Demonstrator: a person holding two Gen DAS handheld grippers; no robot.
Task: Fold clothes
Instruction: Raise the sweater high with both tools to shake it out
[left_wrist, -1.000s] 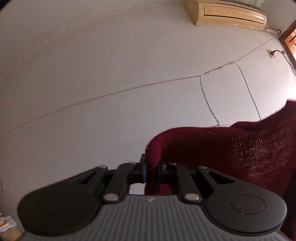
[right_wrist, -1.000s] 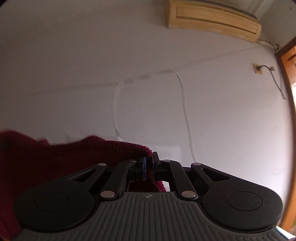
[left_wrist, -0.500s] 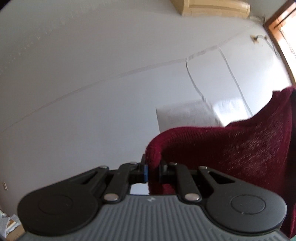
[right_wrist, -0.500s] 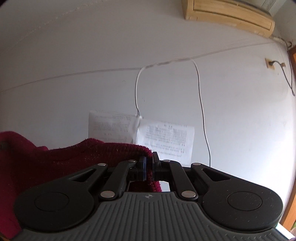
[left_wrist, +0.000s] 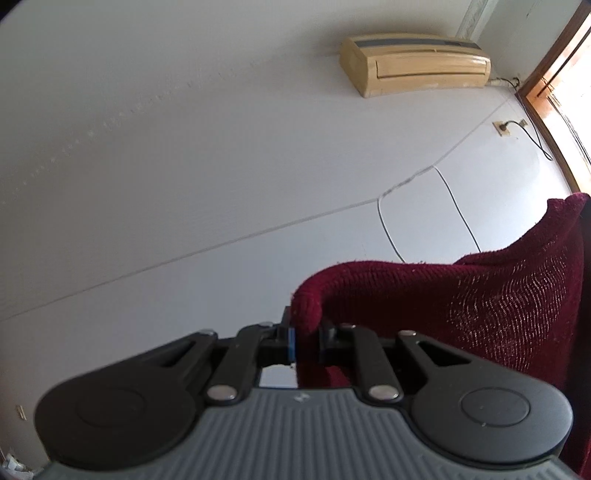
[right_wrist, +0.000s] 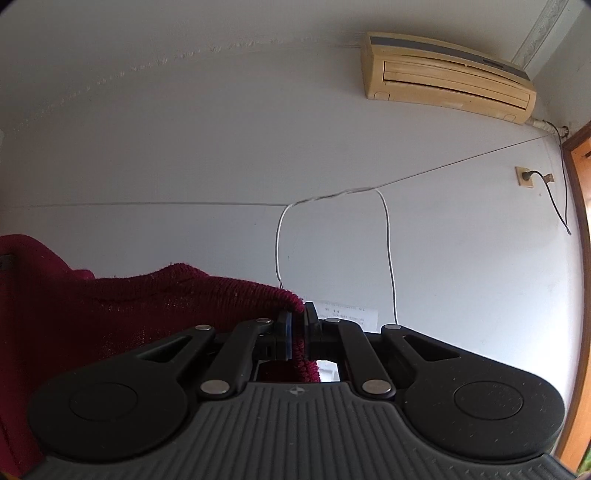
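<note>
A dark red knitted garment (left_wrist: 491, 295) hangs in the air between my two grippers. In the left wrist view my left gripper (left_wrist: 306, 334) is shut on a bunched corner of it, and the cloth stretches away to the right. In the right wrist view my right gripper (right_wrist: 297, 328) is shut on the other corner of the red garment (right_wrist: 110, 317), which spreads to the left. Both grippers point a little upward at a white wall. The lower part of the garment is hidden below the gripper bodies.
A beige air conditioner (left_wrist: 413, 62) (right_wrist: 447, 77) is mounted high on the white wall. A thin white cable (right_wrist: 388, 254) loops down the wall to printed paper sheets (right_wrist: 347, 314). A wall socket (right_wrist: 524, 177) and a wooden door frame (right_wrist: 580, 280) are at the right.
Both grippers have swung sideways with the garment held; the wall, cable loop and air conditioner shifted in both views. The grips on the cloth stay the same.
</note>
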